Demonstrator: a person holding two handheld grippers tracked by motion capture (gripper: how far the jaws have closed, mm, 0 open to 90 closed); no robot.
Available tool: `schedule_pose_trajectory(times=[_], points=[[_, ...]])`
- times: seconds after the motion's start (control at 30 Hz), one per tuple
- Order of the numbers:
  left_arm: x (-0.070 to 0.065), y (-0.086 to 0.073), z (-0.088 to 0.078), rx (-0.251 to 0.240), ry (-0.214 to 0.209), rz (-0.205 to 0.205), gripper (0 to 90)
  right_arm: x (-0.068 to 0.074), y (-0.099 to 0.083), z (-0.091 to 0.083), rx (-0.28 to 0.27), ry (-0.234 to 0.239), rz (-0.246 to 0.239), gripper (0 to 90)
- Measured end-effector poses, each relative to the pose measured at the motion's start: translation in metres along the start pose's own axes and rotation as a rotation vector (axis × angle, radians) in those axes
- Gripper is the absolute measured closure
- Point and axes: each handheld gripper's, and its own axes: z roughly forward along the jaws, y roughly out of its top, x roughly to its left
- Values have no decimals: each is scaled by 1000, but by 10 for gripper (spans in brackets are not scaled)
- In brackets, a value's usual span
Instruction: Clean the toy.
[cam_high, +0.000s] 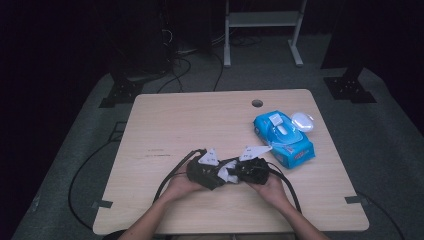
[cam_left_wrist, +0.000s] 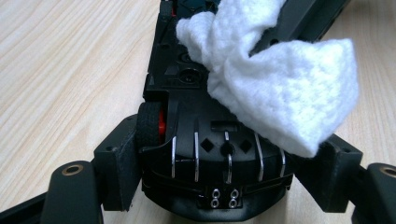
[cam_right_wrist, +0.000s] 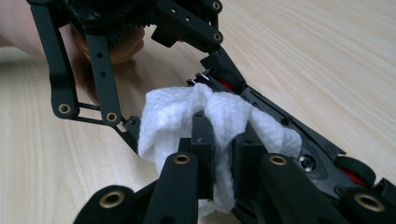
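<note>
Black toy car (cam_left_wrist: 201, 154), plastic, turned underside up, is lying at the near middle of the light wooden table (cam_high: 165, 125), its end clamped between the left gripper's (cam_left_wrist: 219, 163) jaws. White crumpled wipe cloth (cam_right_wrist: 187, 116) is resting on the car's underside, pinched tight in the closed jaws of the right gripper (cam_right_wrist: 224, 158). Blue wipes pack (cam_high: 283, 137) is lying far right, a clear white lid (cam_high: 302, 120) just beside it.
</note>
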Motion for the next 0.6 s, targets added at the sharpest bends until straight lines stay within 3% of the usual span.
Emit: schedule_pose_trajectory(times=[0.07,0.2,0.3,0.47,0.53,0.6], points=[[0,0,0,-6,-2,-9,244,-5,-2,-2,0,2,13,809],[1,0,0,-9,-3,-16,245,-21,-11,-9,6,-53,59,812],[2,1,-1,-10,-12,-44,245,-26,-13,-11,0,-37,111,814],[1,3,-1,-13,-11,-63,245,-7,2,1,-30,33,46,813],[2,2,-2,-18,-18,-67,245,-3,4,2,-32,35,5,812],[2,3,-3,-23,-15,-65,245,-6,2,0,-35,37,15,811]])
